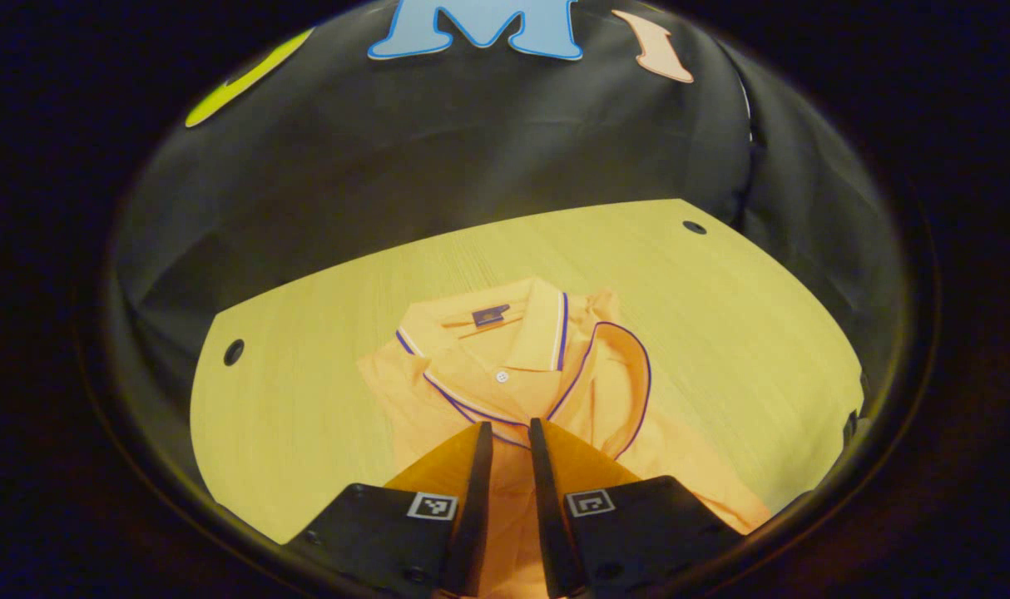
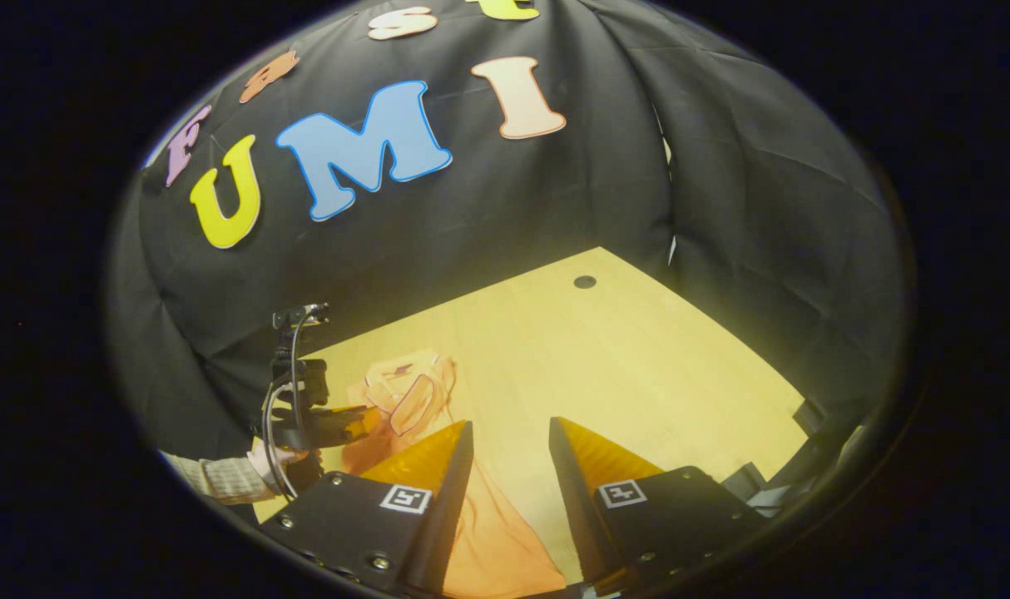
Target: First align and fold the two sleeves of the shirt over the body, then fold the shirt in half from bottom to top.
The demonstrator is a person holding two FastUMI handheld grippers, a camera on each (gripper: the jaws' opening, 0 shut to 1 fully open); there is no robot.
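A: Start at the left gripper (image 1: 510,433). What do its fingers have?

B: They stand close together with a thin gap, over the front of the orange shirt (image 1: 505,378). I can't tell whether any cloth is pinched between them. Just past the tips runs the purple-piped edge of the placket, then a small white button (image 1: 502,376), then the ribbed collar (image 1: 547,320) with its dark label.

A: And the sleeves?

B: Beyond and to the right of the tips one sleeve (image 1: 621,374) lies folded over the body, its cuff a piped loop. The other side I can't judge — so I'd check both before the bottom-to-top fold.

A: The right gripper (image 2: 509,433)?

B: Released, fingers apart and holding nothing. The lower part of the shirt lies under its left finger and between them, thin, soft knit with loose wrinkles. Farther off to the left, the other gripper and a hand (image 2: 276,457) in a checked sleeve.

A: How to do it well?

B: Take the hem at both corners, level, lift low and lay it up to the collar. The pale wooden table (image 2: 638,374) looks smooth — cloth may slide.
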